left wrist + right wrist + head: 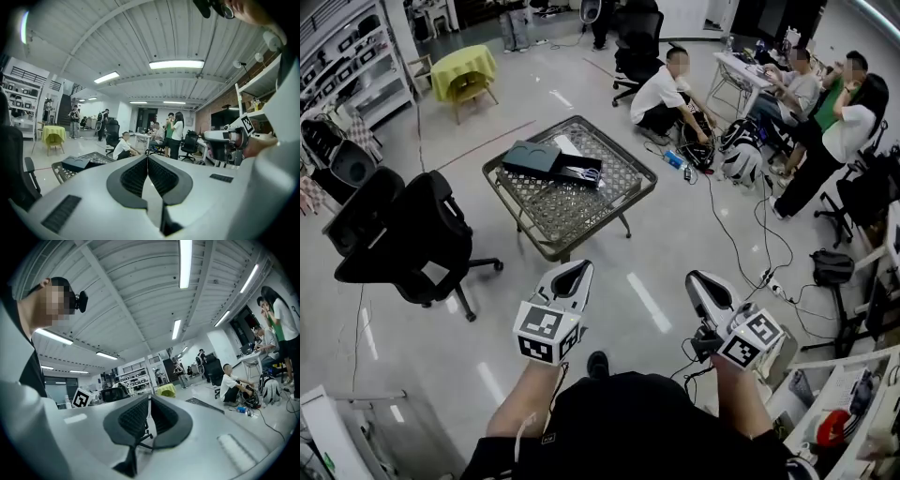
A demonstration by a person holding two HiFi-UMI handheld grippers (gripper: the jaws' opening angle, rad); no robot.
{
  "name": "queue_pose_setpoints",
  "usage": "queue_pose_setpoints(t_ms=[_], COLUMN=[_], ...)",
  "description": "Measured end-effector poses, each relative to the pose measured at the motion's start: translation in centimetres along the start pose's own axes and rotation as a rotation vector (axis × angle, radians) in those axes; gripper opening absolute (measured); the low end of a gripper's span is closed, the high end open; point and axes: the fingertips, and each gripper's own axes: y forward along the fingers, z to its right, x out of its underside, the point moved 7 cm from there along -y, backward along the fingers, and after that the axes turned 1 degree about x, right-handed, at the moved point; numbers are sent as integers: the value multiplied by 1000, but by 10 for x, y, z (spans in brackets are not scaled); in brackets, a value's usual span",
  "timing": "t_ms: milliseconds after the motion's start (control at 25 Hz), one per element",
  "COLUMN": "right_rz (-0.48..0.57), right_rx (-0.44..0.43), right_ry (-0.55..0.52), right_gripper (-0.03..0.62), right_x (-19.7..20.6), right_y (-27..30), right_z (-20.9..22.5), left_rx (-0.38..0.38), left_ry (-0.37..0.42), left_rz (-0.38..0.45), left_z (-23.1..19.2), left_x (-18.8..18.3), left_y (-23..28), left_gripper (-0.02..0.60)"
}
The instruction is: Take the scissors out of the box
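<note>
A mesh-topped low table [546, 246] stands well ahead of me on the floor. On it lies a dark box [531, 157], and beside that a dark shallow tray holding what look like scissors [581, 174]; they are too small to be sure. Both grippers hang close to my body, far short of the table. My left gripper [578, 267] has its pads together with nothing held, which also shows in its own view [147, 157]. On my right gripper [697, 277] a thin slit shows between the pads [149, 399], and nothing is in it.
Black office chairs [403, 234] stand left of the table. Several people sit or stand at the back right [675, 89] among bags and floor cables [741, 253]. A yellow-green covered table [464, 66] and shelving are at the back left. A bench corner [853, 403] is at my right.
</note>
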Motion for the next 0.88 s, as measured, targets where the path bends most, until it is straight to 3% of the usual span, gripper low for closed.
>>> queue_pose_setpoints(t_ms=[160,320,480,680,880], right_rz=[-38,-154,-195,-226,-261], right_rx=[-15,-15,-49,-103,-138], right_ry=[59,132,146,146,144], right_gripper=[29,28,28,26,26], right_x=[19,41,49,46,44], right_y=[36,55,83,120,159], right_z=[1,13,27,45,82], left_rx=[35,12,-49,-47,-70], left_ry=[-65,-139,-124,-265,-263], left_rz=[-4,-36,-90,-65,-95], left_z=[-30,-41,-58,-80,-98], left_x=[3,16,29,32,28], left_y=[8,13,19,40,81], left_gripper=[8,8,8,8,8])
